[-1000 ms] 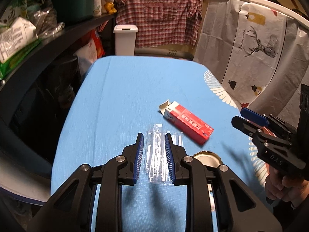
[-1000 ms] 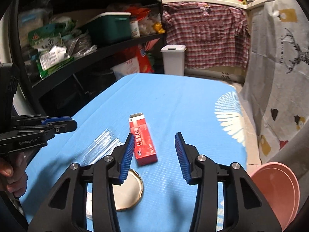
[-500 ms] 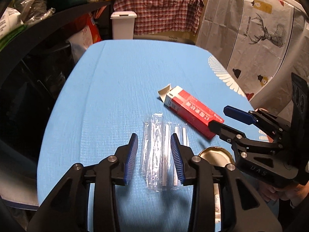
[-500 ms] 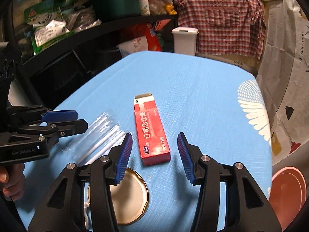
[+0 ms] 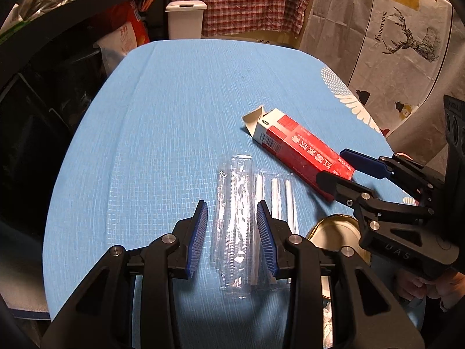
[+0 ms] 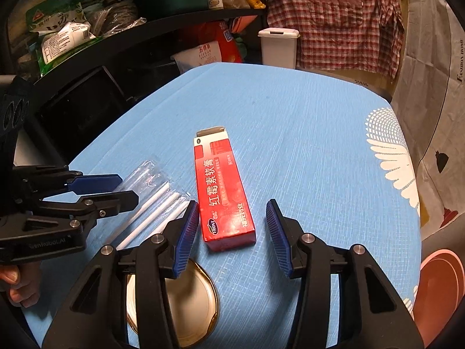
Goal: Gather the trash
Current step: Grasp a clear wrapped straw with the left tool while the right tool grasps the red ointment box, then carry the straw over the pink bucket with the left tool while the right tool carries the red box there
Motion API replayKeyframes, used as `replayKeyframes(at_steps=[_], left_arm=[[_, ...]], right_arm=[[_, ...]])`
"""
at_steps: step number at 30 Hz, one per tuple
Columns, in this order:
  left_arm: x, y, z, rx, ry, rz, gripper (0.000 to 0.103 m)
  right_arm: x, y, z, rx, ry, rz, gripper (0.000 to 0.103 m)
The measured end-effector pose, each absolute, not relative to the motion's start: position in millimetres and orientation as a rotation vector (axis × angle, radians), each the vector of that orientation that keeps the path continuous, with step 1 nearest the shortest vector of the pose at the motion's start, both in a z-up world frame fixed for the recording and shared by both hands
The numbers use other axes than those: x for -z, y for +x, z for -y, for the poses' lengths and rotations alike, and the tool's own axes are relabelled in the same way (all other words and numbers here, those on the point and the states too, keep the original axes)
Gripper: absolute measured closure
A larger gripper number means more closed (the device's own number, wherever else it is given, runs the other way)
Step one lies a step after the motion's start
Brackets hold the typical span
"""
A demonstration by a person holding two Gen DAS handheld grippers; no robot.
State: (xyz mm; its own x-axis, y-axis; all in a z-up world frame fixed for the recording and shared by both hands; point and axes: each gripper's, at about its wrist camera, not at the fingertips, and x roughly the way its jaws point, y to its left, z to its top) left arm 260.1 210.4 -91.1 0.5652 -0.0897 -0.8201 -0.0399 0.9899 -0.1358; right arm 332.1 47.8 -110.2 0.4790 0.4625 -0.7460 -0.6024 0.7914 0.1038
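Both claws lined up over trash on the blue table [image 5: 162, 122], nothing grabbed yet

Biggest worry is the red box [image 6: 223, 192]: my right claw [image 6: 232, 232] is wide open with only its near end sitting between the fingers, closer to the left one, so if I squeeze there I think it'll pivot or squirt out forward, and the open flap end could crush since it looks empty. My left claw [image 5: 232, 238] is about half open, holding nothing, straddling the clear straw wrapper [image 5: 235, 221]; that film lies flat on the cloth, so the pads may just slide over it or snag the tablecloth. The loose white straws [image 5: 276, 203] sit just outside its right finger and could roll off toward the gold lid [image 6: 177, 305] below my right claw.
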Motion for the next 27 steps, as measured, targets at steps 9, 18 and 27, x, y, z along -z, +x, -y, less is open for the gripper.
replayKeyframes(at_steps=[9, 18, 27], left_arm=[[84, 256, -208, 0.035, -0.128, -0.964, 0.098], [69, 252, -210, 0.022, -0.120, -0.922, 0.100], [50, 246, -206, 0.014, -0.114, -0.873, 0.101]], right_arm=[[108, 326, -49, -0.664, -0.204, -0.838, 0.066], [94, 319, -42, -0.661, -0.194, -0.804, 0.067], [72, 313, -22, -0.627, -0.162, -0.769, 0.068]])
